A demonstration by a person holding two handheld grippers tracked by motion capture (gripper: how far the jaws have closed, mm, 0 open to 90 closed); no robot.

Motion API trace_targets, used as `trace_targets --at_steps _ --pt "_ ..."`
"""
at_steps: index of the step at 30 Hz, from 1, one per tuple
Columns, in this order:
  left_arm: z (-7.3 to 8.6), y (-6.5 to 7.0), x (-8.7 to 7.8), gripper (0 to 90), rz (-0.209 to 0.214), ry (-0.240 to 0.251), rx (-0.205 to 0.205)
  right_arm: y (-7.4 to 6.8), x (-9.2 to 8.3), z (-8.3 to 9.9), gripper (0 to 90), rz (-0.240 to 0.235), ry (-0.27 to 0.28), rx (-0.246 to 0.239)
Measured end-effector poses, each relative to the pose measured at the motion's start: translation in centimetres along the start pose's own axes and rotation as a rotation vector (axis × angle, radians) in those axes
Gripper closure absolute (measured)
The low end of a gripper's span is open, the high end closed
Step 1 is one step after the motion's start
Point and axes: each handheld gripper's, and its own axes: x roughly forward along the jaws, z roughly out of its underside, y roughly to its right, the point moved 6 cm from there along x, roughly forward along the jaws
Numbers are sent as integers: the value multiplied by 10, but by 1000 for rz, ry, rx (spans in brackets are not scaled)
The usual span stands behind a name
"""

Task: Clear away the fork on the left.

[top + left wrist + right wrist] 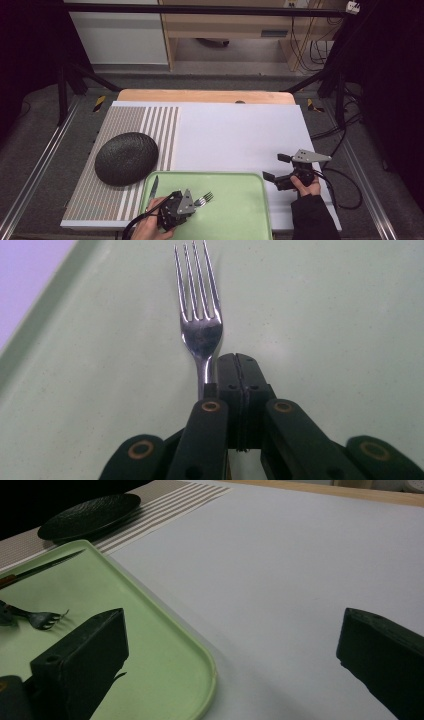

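A silver fork [204, 199] lies on the pale green tray [235, 210] with its tines pointing away from my left gripper [194, 202]. In the left gripper view the jaws meet pad to pad, and the fork [200, 332] runs just left of them, its handle passing under the left jaw. I cannot tell whether the fork is gripped. My left gripper [239, 357] hangs low over the tray [325, 315]. My right gripper [276, 167] stands open over the white mat, right of the tray, with nothing between its fingers. The right gripper view shows the fork [42, 617] at far left.
A knife [154, 186] lies at the tray's left edge, blade pointing away. A black textured plate [126, 158] rests on the striped placemat [155, 130] at the left. The white mat [240, 135] covers the middle and right. The tray's rounded corner [207, 680] sits near my right gripper [232, 630].
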Motion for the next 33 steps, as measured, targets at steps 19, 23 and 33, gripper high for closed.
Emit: trace_targets --at_steps 19,23,33 --pt "5 -12 -2 899 -32 10 -19 0 0 0 5 2 -1 1" --pt "6 -14 -2 899 -39 10 -22 0 0 0 5 2 -1 1" --pt "10 -18 -1 899 -44 -1 -30 0 0 0 5 2 -1 1"
